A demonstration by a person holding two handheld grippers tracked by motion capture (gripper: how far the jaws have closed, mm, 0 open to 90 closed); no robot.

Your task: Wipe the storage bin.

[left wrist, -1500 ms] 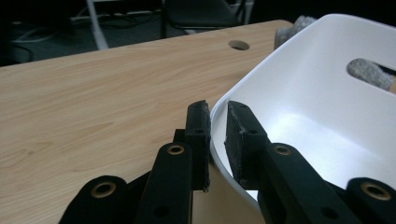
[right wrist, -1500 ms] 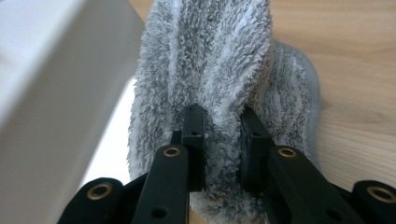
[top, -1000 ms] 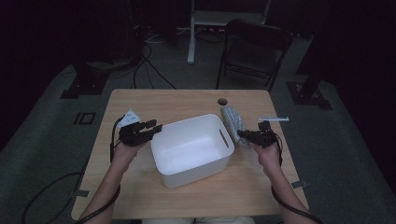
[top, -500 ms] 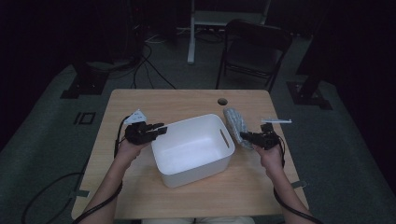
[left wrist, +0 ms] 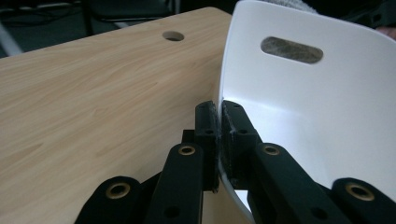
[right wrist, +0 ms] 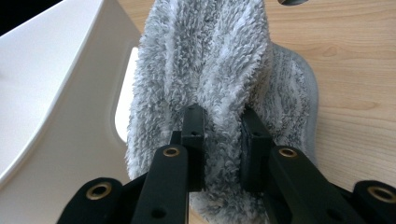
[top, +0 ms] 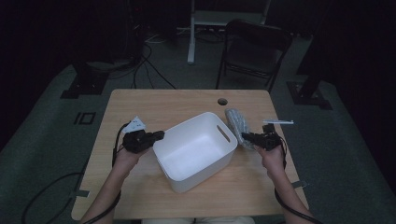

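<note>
A white plastic tub (top: 194, 149) with slot handles sits tilted in plan at the middle of the wooden table (top: 154, 105). My left gripper (top: 159, 135) has just been closing and now pinches the tub's left wall; in the left gripper view the jaws clamp the thin white rim (left wrist: 224, 74) at the gripper (left wrist: 218, 112). A grey fluffy cloth (top: 237, 123) lies against the tub's right side. My right gripper (top: 244, 136) is shut on a fold of that cloth (right wrist: 224, 70), the pile bulging between the jaws at the gripper (right wrist: 220, 119).
A small white card (top: 135, 124) lies by my left hand. A thin pen-like stick (top: 278, 122) rests near the table's right edge. A cable hole (top: 222, 101) is at the back. A dark folding chair (top: 254, 46) stands behind the table.
My left gripper has moved right to the tub's left wall and shut on it. The right gripper has kept its hold on the cloth without moving.
</note>
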